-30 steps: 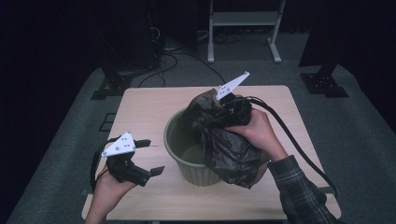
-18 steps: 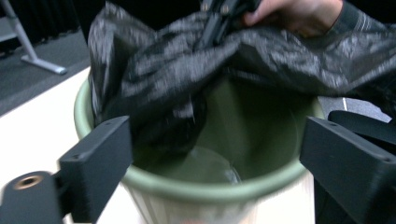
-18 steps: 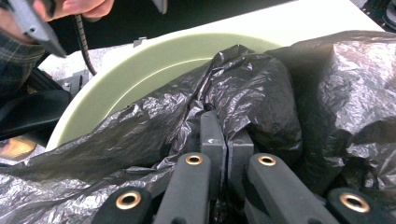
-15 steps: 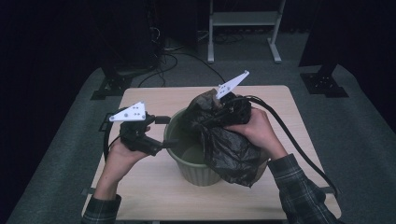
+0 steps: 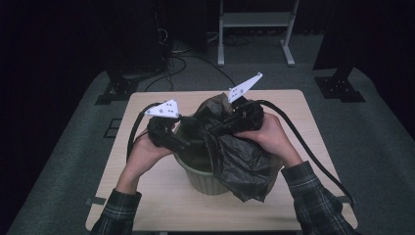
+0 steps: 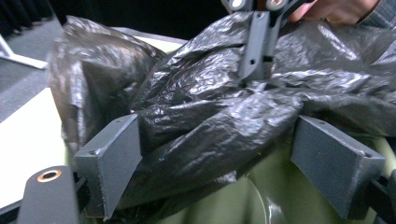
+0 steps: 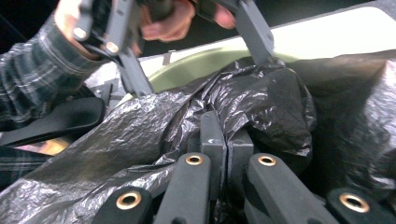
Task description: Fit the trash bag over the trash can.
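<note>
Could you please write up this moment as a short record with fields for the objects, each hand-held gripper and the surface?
work in hand: fitting a black plastic bag into a green bin
bag: crumpled, draped over the bin's rim on the person's right side
right hand-held gripper: shut on a fold of the bag
left hand-held gripper: jaws wide and just been closing, bag between them, pads not yet pressing on it
bin: upright on the table, mouth partly uncovered

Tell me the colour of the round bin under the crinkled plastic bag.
Pale olive green round plastic bin, clearest in the high view.
</note>
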The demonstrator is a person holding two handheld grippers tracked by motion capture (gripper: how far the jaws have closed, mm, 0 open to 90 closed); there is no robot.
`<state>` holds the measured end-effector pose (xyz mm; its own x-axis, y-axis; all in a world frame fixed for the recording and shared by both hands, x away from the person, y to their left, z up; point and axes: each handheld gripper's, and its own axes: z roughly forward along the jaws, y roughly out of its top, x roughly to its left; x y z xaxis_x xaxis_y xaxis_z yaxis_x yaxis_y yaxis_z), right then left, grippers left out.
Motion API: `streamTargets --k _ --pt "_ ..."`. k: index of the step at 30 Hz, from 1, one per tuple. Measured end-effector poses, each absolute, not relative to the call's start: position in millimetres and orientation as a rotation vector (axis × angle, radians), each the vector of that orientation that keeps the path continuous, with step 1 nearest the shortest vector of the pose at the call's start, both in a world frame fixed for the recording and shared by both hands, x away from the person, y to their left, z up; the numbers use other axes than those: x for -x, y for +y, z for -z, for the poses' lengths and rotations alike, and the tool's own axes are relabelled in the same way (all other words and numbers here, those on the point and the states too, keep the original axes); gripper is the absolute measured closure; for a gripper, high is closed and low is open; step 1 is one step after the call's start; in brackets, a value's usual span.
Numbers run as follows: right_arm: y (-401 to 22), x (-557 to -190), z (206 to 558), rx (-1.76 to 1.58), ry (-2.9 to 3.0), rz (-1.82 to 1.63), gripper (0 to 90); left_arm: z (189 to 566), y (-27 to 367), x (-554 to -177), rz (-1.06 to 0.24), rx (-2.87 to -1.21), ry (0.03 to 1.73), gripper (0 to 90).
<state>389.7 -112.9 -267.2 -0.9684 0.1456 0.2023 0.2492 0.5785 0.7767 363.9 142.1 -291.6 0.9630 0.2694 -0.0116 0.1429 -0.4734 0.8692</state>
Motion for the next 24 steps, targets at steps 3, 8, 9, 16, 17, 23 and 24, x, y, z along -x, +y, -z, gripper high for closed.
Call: streamTargets --k 3,8,9,16,17,23,24 --pt "-111 -389 268 0.321 -2.675 1.352 88.7 294 140 -366 -0.120 -2.091 0.264 27.7" --pt "-111 -390 268 0.324 -2.679 1.369 80.1 295 140 -365 -0.098 -2.151 0.228 78.8" --pt "-111 -390 268 0.335 -2.685 1.372 74.1 295 140 -365 -0.098 -2.151 0.228 83.2" --pt "-122 -390 262 0.400 -2.735 1.375 56.8 293 150 -365 -0.106 -2.154 0.297 85.6" --pt "-126 -388 259 0.406 -2.758 1.374 54.7 292 152 -365 -0.107 -2.152 0.303 85.6" --pt "-151 -384 257 0.452 -2.758 1.418 52.1 293 161 -367 -0.114 -2.129 0.356 85.6" --pt "-158 -383 257 0.466 -2.758 1.428 51.7 294 165 -369 -0.115 -2.123 0.376 85.6"
